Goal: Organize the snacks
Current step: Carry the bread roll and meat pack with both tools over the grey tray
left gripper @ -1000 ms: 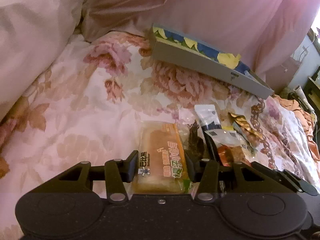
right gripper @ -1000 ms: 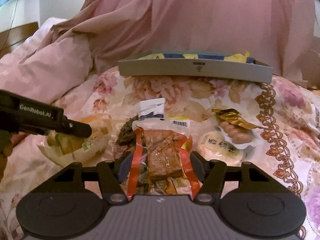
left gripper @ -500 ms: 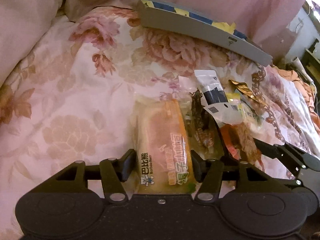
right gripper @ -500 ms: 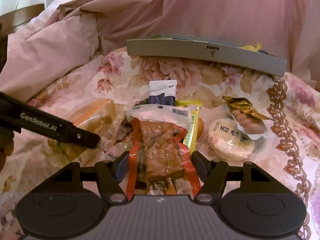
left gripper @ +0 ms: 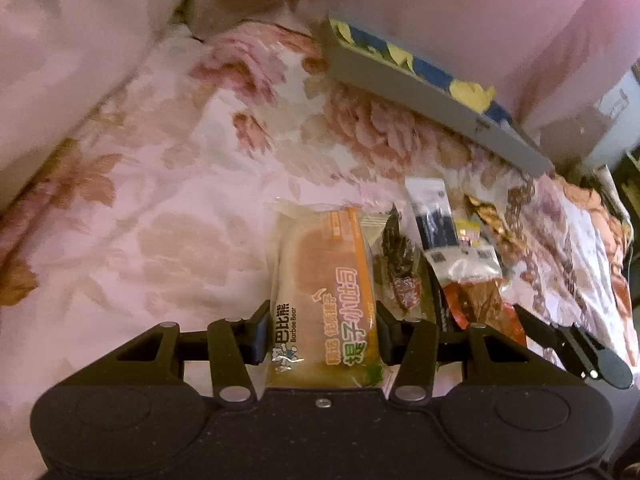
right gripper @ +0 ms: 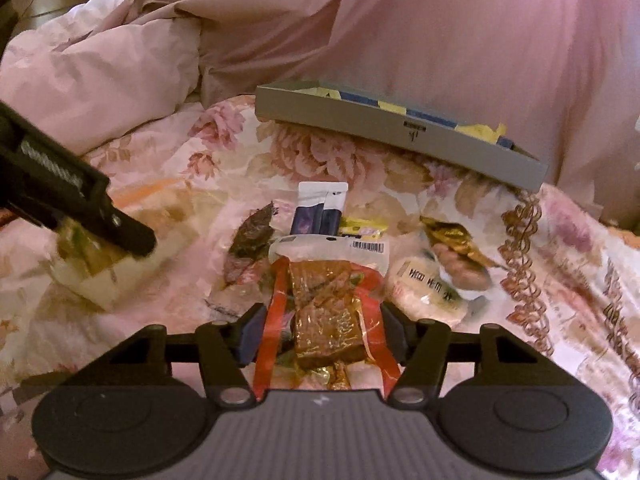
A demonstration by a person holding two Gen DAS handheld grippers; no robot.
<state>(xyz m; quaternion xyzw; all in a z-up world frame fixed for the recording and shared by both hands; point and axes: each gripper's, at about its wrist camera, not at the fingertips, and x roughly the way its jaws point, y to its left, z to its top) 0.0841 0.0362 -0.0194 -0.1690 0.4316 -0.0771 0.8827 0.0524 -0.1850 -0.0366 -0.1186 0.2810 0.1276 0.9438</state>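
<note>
My left gripper [left gripper: 320, 332] is shut on an orange-and-white Barbee Bear bread packet [left gripper: 320, 280]; it also shows in the right wrist view [right gripper: 100, 272], held just above the bedspread. My right gripper [right gripper: 322, 332] is shut on a red-edged packet of brown dried tofu [right gripper: 324, 304], seen too in the left wrist view [left gripper: 476, 300]. Loose snacks lie ahead of it: a dark packet [right gripper: 250, 240], a blue-and-white sachet [right gripper: 320, 208], a yellow packet [right gripper: 362, 226], a round white cake [right gripper: 424, 288] and a gold-wrapped sausage snack [right gripper: 456, 248]. A shallow grey box [right gripper: 400, 132] sits beyond.
Everything lies on a soft floral bedspread [left gripper: 160, 200]. A pink duvet [right gripper: 100, 80] is heaped at the left and back. The grey box [left gripper: 420, 92] holds blue and yellow lining. Furniture shows past the bed's right edge [left gripper: 616, 120].
Both grippers have drawn back and lifted slightly with their packets. The bread packet has moved left, away from the snack pile. The grips are unchanged.
</note>
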